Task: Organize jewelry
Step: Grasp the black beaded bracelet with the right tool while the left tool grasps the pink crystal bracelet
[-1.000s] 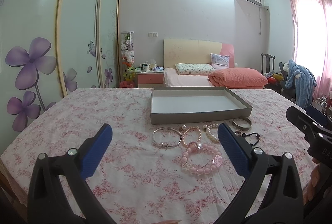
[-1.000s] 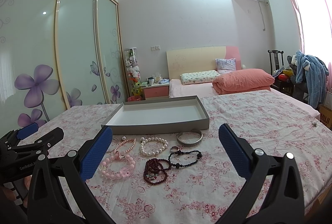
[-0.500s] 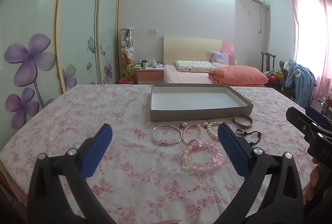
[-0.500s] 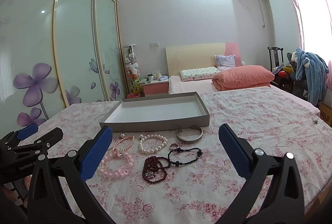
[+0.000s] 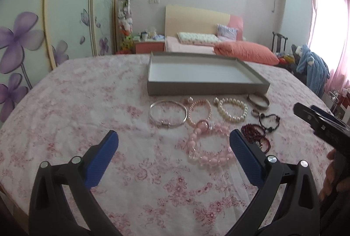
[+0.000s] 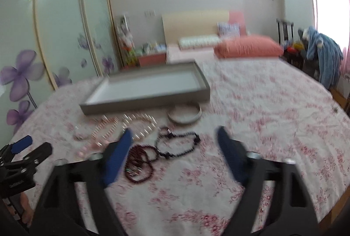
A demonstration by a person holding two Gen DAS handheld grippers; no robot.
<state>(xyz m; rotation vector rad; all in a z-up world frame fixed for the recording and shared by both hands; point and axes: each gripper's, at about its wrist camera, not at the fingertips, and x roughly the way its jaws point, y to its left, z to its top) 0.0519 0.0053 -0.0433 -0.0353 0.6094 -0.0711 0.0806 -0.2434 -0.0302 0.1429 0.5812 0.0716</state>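
An empty grey tray [image 5: 205, 88] [image 6: 144, 102] stands at the back of the flowered table. In front of it lie several bracelets: a silver bangle [image 5: 168, 115], a white pearl bracelet [image 5: 233, 109], a pink bead bracelet [image 5: 209, 148], a dark red bead string [image 6: 140, 161], a black bead bracelet [image 6: 177, 144] and a wide metal bangle [image 6: 184, 113]. My left gripper [image 5: 174, 145] hangs open above the cloth, short of the silver bangle and the pink beads. My right gripper [image 6: 175, 139] is closing with nothing pressed between its pads, over the black and dark red beads; its view is blurred.
The table is covered with a pink flowered cloth [image 5: 87, 104]. Behind it stand a bed with an orange quilt [image 5: 245, 53], a pink nightstand [image 5: 149, 46] and sliding wardrobe doors [image 5: 70, 12] at left. A chair with blue clothes [image 5: 312, 69] is at right. A hand [image 5: 332, 177] holds the right gripper.
Both grippers have tipped downward and come closer to the jewelry, which now looks larger. The right gripper's jaws have narrowed from wide open.
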